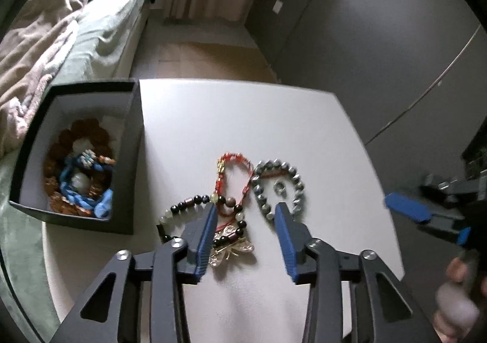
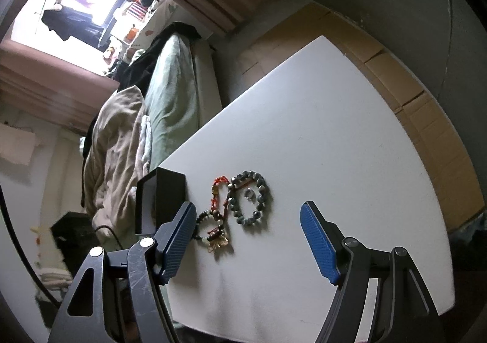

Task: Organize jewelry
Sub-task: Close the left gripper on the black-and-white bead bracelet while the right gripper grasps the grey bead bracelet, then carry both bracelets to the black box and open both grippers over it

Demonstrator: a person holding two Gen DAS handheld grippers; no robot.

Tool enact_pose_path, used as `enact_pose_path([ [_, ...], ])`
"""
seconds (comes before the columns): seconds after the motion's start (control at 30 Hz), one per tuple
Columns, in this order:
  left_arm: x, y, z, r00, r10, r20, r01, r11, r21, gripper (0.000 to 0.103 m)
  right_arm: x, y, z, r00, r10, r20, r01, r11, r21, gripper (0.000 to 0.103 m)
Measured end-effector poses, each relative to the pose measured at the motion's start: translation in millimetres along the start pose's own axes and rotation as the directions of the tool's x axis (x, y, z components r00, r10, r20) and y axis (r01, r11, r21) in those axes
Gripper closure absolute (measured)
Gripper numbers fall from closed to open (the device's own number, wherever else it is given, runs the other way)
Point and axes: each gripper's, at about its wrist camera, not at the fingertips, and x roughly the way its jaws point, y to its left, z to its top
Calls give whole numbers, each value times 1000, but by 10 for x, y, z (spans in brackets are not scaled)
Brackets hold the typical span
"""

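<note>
- White table [image 1: 304,130]: carries all loose jewelry and the box; a bed with green sheet [image 1: 109,29] lies beyond its far-left side.
- Black box [image 1: 134,142]: open, white-lined, at the table's left edge; holds brown bead strands and a blue cord piece, heaped together.
- Grey bead bracelet [image 1: 299,187]: flat on the table, right of the other loose pieces; a small silver ring [image 1: 278,187] lies inside its loop.
- Red cord bracelet [image 1: 240,160]: just left of the grey one, touching or nearly so; gold fittings at its left end.
- Dark bead bracelet [image 1: 182,206]: black and pale beads, nearest the box, overlapping the red cord's lower end.
- Gold insect brooch [image 1: 234,251]: beside the dark beads, nearest the camera.
- Left gripper [image 1: 246,209]: jaws partly spread, nothing pinched; left fingertip over the dark beads, right fingertip at the grey bracelet's near edge.
- Right gripper [image 2: 246,212]: jaws wide apart, empty, hovering short of the jewelry cluster.
</note>
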Motion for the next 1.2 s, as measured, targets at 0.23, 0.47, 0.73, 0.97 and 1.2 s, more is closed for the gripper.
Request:
enact_pose_path([
  [0.23,295,-52,-62,997,47,-61,-44,998,40,69,16,-28,16,1000,-18,-6,18,1000,-1,31],
  [0.47,314,4,-50,996,54,-72,-52,998,26,95,54,-36,32,999,-33,-14,33,999,-7,31],
  [0.73,-72,111,115,999,-43,23,43,999,-11,95,193,63,33,999,-34,-35,33,999,-23,32],
  [0.97,-299,294,247,993,-90,83,96,993,-70,95,462,207,6,996,-46,-77,42,997,-58,59],
  [1.2,-493,424,307,981,-136,135,151,982,-109,95,766,344,-23,988,-118,-101,107,988,-110,73],
])
